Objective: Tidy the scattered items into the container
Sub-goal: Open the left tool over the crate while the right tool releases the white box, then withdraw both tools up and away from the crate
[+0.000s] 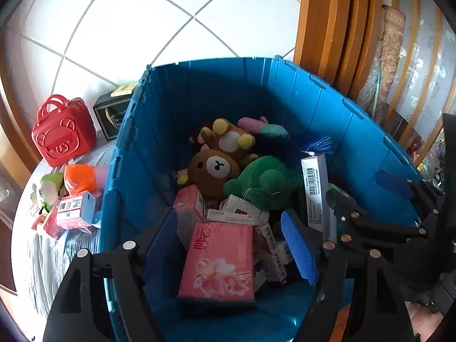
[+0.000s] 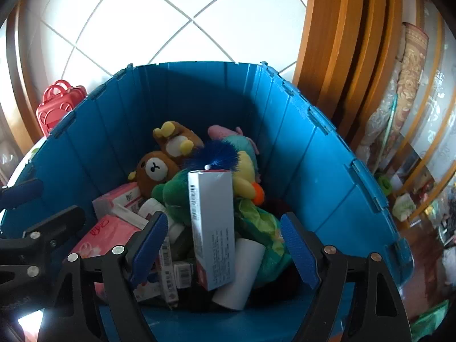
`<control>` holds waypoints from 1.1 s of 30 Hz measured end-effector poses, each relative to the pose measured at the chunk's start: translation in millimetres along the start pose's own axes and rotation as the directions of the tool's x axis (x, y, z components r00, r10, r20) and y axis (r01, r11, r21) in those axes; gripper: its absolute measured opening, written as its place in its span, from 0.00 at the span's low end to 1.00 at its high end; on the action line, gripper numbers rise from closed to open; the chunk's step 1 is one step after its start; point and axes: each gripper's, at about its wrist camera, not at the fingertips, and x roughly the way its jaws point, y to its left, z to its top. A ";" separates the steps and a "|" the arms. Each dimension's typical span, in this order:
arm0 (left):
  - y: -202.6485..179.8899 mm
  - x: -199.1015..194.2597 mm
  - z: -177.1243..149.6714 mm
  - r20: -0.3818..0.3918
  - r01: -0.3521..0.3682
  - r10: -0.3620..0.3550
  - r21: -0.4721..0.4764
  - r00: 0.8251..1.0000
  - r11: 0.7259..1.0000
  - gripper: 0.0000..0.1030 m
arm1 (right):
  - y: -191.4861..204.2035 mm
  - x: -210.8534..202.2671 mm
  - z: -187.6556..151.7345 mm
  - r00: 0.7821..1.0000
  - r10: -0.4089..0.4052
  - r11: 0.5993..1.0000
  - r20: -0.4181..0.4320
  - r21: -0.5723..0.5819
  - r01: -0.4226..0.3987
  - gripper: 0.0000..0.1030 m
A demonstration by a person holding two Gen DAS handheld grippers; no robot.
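The blue container (image 1: 313, 108) is seen filled with a brown bear plush (image 1: 212, 171), a green plush (image 1: 265, 182), a pink tissue pack (image 1: 219, 259) and an upright grey box (image 2: 212, 228). Both the left claw (image 1: 225, 256) and right claw (image 2: 225, 245) are held spread and empty above it. A red case (image 1: 62, 131) and boxes (image 1: 75, 209) are left outside, beside its left wall.

The blue bin (image 1: 327, 108) is sitting mid-frame, holding a brown bear (image 1: 212, 171), a green plush (image 1: 265, 182), a pink tissue pack (image 1: 218, 259) and an upright grey box (image 2: 212, 228). At left, outside, a red case (image 1: 62, 131) and small packs (image 1: 74, 208), possibly tissues, are lying scattered.
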 end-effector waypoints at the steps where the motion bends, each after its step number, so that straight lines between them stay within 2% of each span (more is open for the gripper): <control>1: 1.1 -6.3 -1.6 0.014 -0.002 0.002 0.002 1.000 1.000 0.73 | 1.2 -3.8 -1.1 1.000 -0.007 1.000 0.005 -0.005 0.007 0.83; 5: 5.9 -35.0 -9.3 0.083 -0.002 0.001 0.013 0.997 1.000 0.73 | 3.8 -22.9 -5.7 0.999 -0.028 1.000 0.032 0.001 0.028 0.99; 7: 8.0 -50.0 -14.6 0.119 -0.005 0.003 0.020 0.993 1.000 0.75 | 4.4 -38.8 -11.1 0.998 -0.034 0.999 0.061 0.009 0.034 1.00; 9: 9.8 -64.9 -21.0 0.160 -0.003 -0.001 0.027 0.987 1.000 0.96 | 5.3 -56.6 -16.4 0.995 -0.041 0.999 0.096 0.017 0.039 1.00; 10: 10.9 -72.7 -25.0 0.185 -0.006 0.001 0.029 0.983 1.000 1.00 | 6.2 -66.6 -19.6 0.993 -0.044 0.999 0.113 0.020 0.042 1.00; 14: 15.3 -99.8 -41.4 0.248 0.004 -0.013 0.038 0.969 0.999 1.00 | 13.4 -102.1 -35.4 0.983 -0.054 0.998 0.175 0.019 0.052 1.00; 18: 26.0 -116.4 -51.7 0.230 0.024 -0.026 0.011 0.973 1.000 1.00 | 23.7 -128.4 -49.4 0.979 -0.056 0.998 0.197 0.029 0.052 1.00; 23: 36.7 -141.7 -69.9 0.249 0.020 -0.018 -0.006 0.968 1.000 1.00 | 35.6 -156.7 -61.5 0.972 -0.052 0.999 0.229 0.029 0.047 1.00; 28: 39.2 -157.3 -81.4 0.250 -0.035 0.034 0.000 0.968 0.999 1.00 | 41.1 -171.6 -67.7 0.969 -0.051 0.998 0.240 0.039 0.042 1.00; 33: 45.8 -169.5 -88.0 0.254 -0.041 0.044 -0.018 0.966 0.999 1.00 | 46.1 -188.3 -71.6 0.964 -0.041 0.999 0.263 0.037 0.032 1.00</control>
